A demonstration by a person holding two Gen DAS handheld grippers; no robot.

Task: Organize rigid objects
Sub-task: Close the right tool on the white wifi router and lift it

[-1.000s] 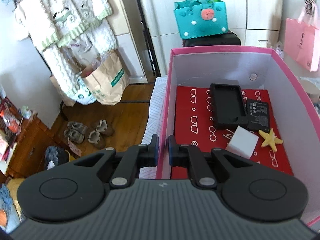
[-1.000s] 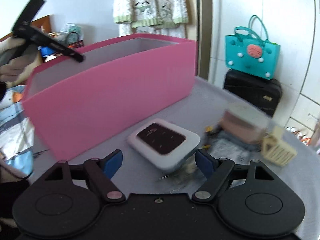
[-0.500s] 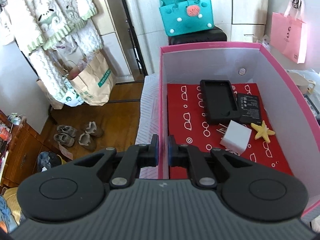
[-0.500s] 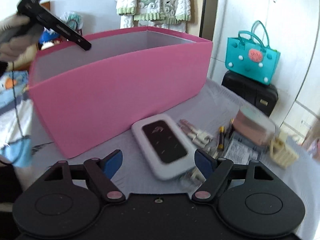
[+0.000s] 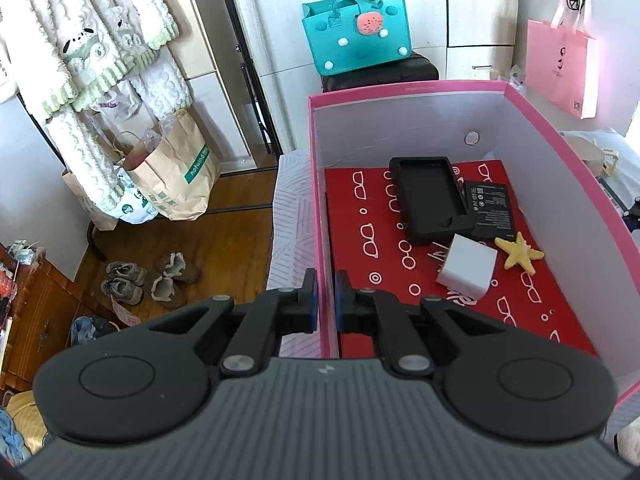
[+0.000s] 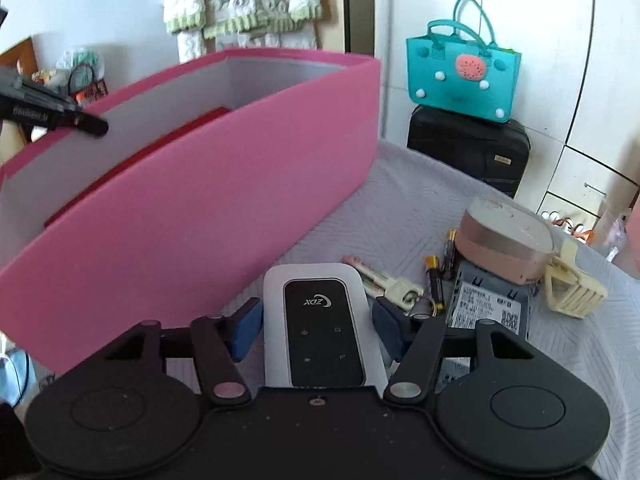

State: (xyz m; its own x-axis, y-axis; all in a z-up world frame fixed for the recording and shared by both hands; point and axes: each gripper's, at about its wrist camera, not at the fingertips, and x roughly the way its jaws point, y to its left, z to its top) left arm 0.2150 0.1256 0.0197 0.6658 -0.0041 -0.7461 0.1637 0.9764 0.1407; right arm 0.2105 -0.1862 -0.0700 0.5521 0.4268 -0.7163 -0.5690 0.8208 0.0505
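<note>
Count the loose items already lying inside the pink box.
4: a black phone case at the back, a black battery right of it, a white cube in front, a yellow starfish at right. The near wall may hide more.

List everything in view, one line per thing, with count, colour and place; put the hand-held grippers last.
box: 1, pink, white inside, red liner, on the table
phone case: 1, black, in the box
battery pack: 1, black, in the box, beside the case
cube: 1, white, in the box
starfish: 1, yellow, in the box
pocket router: 1, white and black, on the table outside the box
AA batteries: 2, black and gold, right of the router
round container: 1, pink, far right
left hand-held gripper: 1, black, shut on the box wall
right hand-held gripper: 1, black, closing around the router
</note>
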